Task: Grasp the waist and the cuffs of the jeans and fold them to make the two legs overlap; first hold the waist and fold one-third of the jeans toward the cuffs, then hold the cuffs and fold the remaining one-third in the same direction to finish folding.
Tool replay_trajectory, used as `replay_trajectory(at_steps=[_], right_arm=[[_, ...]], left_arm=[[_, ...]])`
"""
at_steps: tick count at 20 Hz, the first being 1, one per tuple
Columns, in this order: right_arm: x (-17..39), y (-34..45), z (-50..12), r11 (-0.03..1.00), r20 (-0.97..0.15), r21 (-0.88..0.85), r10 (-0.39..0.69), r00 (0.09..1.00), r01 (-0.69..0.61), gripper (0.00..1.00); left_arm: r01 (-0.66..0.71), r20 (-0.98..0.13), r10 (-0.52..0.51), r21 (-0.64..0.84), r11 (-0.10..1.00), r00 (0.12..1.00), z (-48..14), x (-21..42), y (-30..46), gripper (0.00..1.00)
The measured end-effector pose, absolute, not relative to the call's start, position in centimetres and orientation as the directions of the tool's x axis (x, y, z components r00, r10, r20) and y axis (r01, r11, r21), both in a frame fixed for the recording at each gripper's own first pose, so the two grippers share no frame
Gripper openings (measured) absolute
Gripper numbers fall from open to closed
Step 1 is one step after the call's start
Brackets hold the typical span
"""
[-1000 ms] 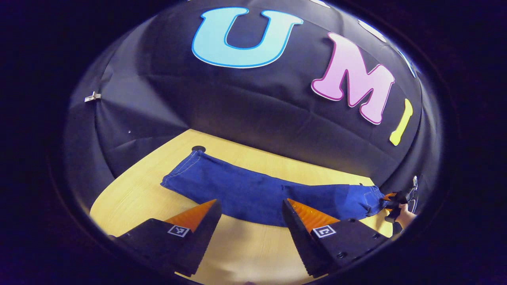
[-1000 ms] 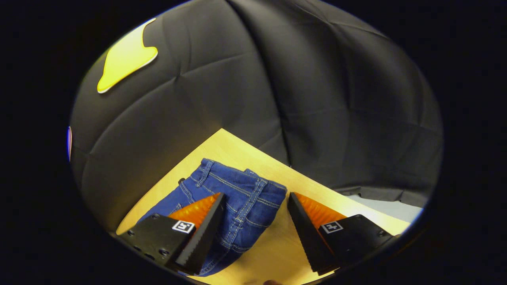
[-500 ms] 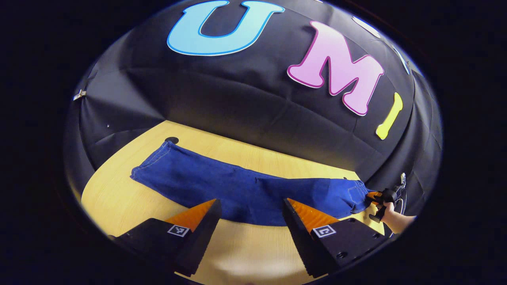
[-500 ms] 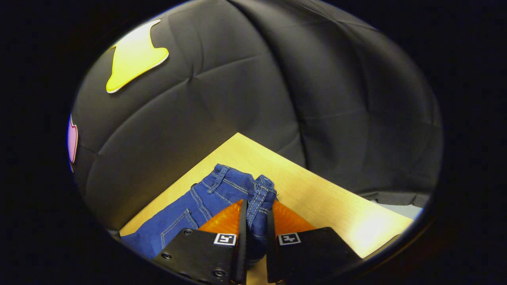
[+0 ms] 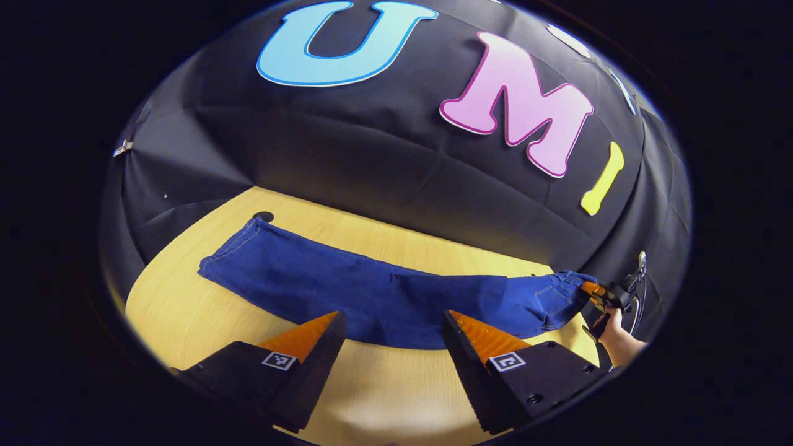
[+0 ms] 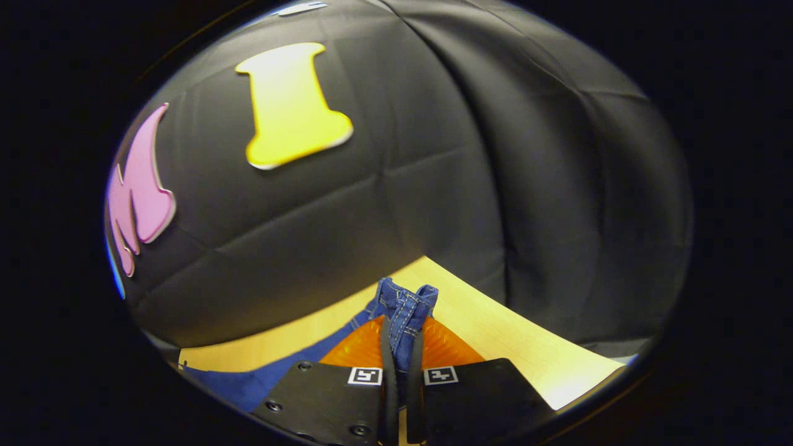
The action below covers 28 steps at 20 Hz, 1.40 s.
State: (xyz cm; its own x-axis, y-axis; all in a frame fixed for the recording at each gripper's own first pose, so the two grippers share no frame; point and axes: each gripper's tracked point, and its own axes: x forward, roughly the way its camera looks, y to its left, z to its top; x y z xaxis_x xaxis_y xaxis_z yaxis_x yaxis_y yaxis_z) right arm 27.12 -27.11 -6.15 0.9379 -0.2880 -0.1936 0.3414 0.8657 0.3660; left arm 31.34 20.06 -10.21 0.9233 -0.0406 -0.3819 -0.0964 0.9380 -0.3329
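Observation:
Blue jeans [image 5: 372, 294] lie stretched across the wooden table [image 5: 384, 396], legs overlapped, cuffs [image 5: 232, 251] at the left and waist [image 5: 567, 288] at the right in the left gripper view. My left gripper [image 5: 390, 325] hovers open above the near edge of the legs, touching nothing. My right gripper [image 6: 399, 331] is shut on the bunched waist [image 6: 403, 303], which it holds lifted off the table. Farther off in the left gripper view, the right gripper [image 5: 598, 294] and the hand [image 5: 619, 344] holding it sit at the waist end.
Black cloth walls [image 5: 372, 155] close in behind the table. A small dark round hole [image 5: 263, 217] sits in the tabletop by the cuffs. Bare wood [image 6: 526, 347] extends to the right of the waist in the right gripper view.
The right gripper closed on the waist and raised it, so the waist end now stands up off the table. The left gripper stayed open, drifting only slightly.

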Motion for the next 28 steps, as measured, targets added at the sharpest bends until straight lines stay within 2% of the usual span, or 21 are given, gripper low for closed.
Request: replay_trajectory(at_steps=[3,5,10,14,15,16,17,18,25,27,28], right_arm=[[25.2,-20.9,-1.7,0.932,-0.059,0.293,-0.205,0.977,0.213,0.09],[21.7,-16.2,0.9,0.963,0.008,0.245,-0.12,0.993,0.114,0.09],[12.2,-8.9,0.7,0.988,0.088,0.13,0.074,0.993,-0.085,0.09],[7.8,-5.3,-0.6,0.977,0.053,0.067,0.198,0.979,-0.202,0.09],[9.3,-4.5,-1.3,0.974,0.032,0.05,0.22,0.975,-0.221,0.09],[7.4,-1.5,-3.8,0.97,0.015,0.038,0.24,0.971,-0.24,0.09],[6.8,-0.6,-4.8,0.966,-0.006,0.036,0.255,0.967,-0.254,0.09],[6.7,0.1,-5.7,0.965,-0.019,0.034,0.26,0.965,-0.26,0.09],[6.5,4.3,-12.7,0.965,-0.13,0.053,0.262,0.956,-0.257,0.09],[6.2,4.8,-13.9,0.964,-0.151,0.038,0.267,0.952,-0.265,0.1],[6.1,5.2,-14.1,0.961,-0.153,0.038,0.278,0.948,-0.275,0.16]], left_arm=[[-0.066,-0.372,-0.064,-0.327,0.943,0.926,-10.4,30.5,19.5,0.97],[-0.041,-0.362,-0.077,-0.309,0.95,0.929,-10.9,29.3,19.4,0.97],[-0.025,-0.339,-0.099,-0.345,0.938,0.936,-12.0,28.0,19.2,0.97],[-0.035,-0.308,-0.095,-0.392,0.919,0.947,-12.5,27.7,20.8,0.97],[-0.044,-0.296,-0.085,-0.403,0.914,0.951,-12.5,27.7,21.6,0.97],[-0.057,-0.282,-0.069,-0.415,0.908,0.957,-12.5,27.8,22.5,0.97],[-0.071,-0.27,-0.054,-0.43,0.9,0.961,-12.5,28.1,23.4,0.92],[-0.086,-0.261,-0.038,-0.448,0.89,0.965,-12.5,28.3,24.2,0.97],[-0.191,-0.213,0.086,-0.542,0.819,0.973,-12.9,29.5,31.1,0.97],[-0.257,-0.221,0.164,-0.508,0.822,0.961,-13.2,30.1,34.2,0.97],[-0.315,-0.235,0.228,-0.466,0.827,0.945,-13.5,30.1,36.2,0.97]])
